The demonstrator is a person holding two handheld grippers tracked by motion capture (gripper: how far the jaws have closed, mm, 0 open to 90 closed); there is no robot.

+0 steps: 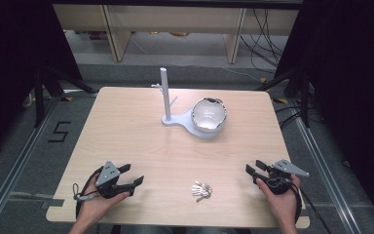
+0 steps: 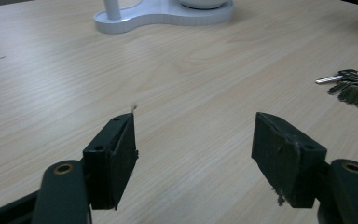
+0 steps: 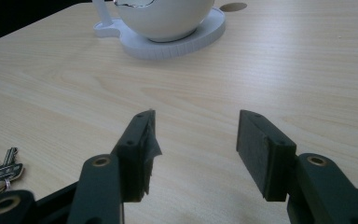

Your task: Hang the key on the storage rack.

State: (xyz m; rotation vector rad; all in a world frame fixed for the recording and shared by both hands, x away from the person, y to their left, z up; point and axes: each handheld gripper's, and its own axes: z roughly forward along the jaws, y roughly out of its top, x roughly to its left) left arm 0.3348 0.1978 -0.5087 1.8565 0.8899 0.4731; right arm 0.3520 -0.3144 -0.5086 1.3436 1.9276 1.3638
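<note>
Keys lie flat on the counter, well short of the white stand and its bowl. Left tool and right tool flank the keys, jaws wide, empty, likely poised for pickup.

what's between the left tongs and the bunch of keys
Nothing: bare tabletop runs from the open left tongs to the bunch of keys. The high view and the left gripper view both show it.
</note>
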